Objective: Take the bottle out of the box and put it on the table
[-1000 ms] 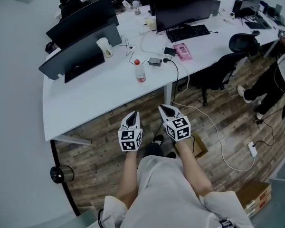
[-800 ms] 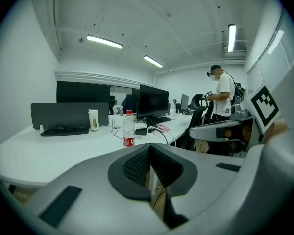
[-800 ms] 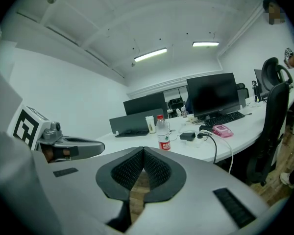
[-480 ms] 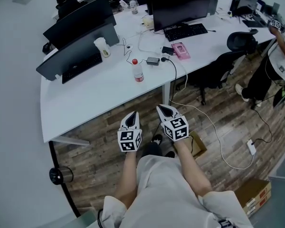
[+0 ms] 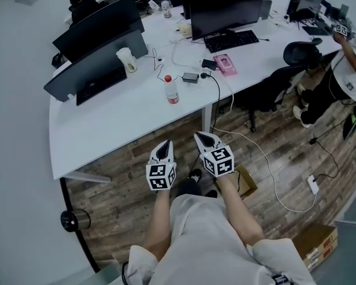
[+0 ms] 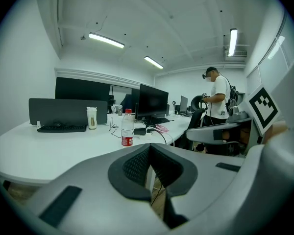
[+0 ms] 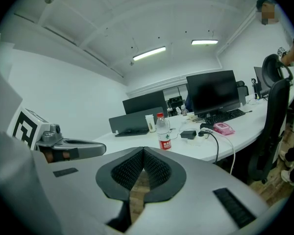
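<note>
1. We've got the bottle [image 5: 171, 90] standing upright on the white surface [image 5: 118, 120], red cap up. By our reading the put-down step is done and no step of the task is left in hand.
2. The left gripper [image 5: 164, 145] is clenched on nothing. Its own view shows the pads meeting at the tips with only floor [image 5: 124, 195] behind the gap below them.
3. The right gripper [image 5: 206, 137] is the same: jaws pressed together, empty.
4. Both grippers hang side by side just in front of the person's body. They are over the wooden floor, on the near side of the surface's edge.
5. The bottle sits well apart from both, farther off, about in line with the left gripper. In each gripper view it stands beyond the tips with nothing touching it.
6. A cardboard box [image 5: 247, 180] lies on the floor just right of the right gripper, near the person's feet. We can't see inside it.
7. Next move, as we judge it: none on the bottle. If anything, both grippers should keep clear so it isn't knocked over.
</note>
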Motion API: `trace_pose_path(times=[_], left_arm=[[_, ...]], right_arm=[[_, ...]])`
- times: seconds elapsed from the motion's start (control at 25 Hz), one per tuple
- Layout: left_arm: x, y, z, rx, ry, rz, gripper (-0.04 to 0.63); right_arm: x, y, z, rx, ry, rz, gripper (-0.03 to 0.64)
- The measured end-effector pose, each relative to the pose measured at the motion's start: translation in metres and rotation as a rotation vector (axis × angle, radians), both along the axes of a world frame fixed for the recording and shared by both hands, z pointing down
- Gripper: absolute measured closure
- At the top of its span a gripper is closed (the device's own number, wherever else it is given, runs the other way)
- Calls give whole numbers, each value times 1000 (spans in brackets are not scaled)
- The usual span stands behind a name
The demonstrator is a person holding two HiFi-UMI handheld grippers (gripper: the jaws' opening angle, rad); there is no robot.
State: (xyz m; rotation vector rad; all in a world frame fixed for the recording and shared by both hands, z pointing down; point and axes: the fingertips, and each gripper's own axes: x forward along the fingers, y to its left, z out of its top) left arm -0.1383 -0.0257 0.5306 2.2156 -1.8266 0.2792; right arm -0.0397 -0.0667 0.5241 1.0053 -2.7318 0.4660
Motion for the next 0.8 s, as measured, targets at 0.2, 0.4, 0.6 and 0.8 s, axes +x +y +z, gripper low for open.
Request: trace_pose_path(times=[0.2, 0.4, 0.6, 0.8], left_arm=[[-2, -5, -1, 2, 6, 1, 583], [-3, -6, 1, -1, 12, 0, 583], [-3, -8, 0, 1, 20, -1, 583], [-4, -8, 0, 3, 27, -5, 583]], right_arm=[[0, -6, 0, -8, -9, 13, 577], [0, -8, 2, -17, -15, 21, 577], [1, -11, 3, -26, -19, 29, 577], [3, -13, 5, -36, -25, 38, 577]])
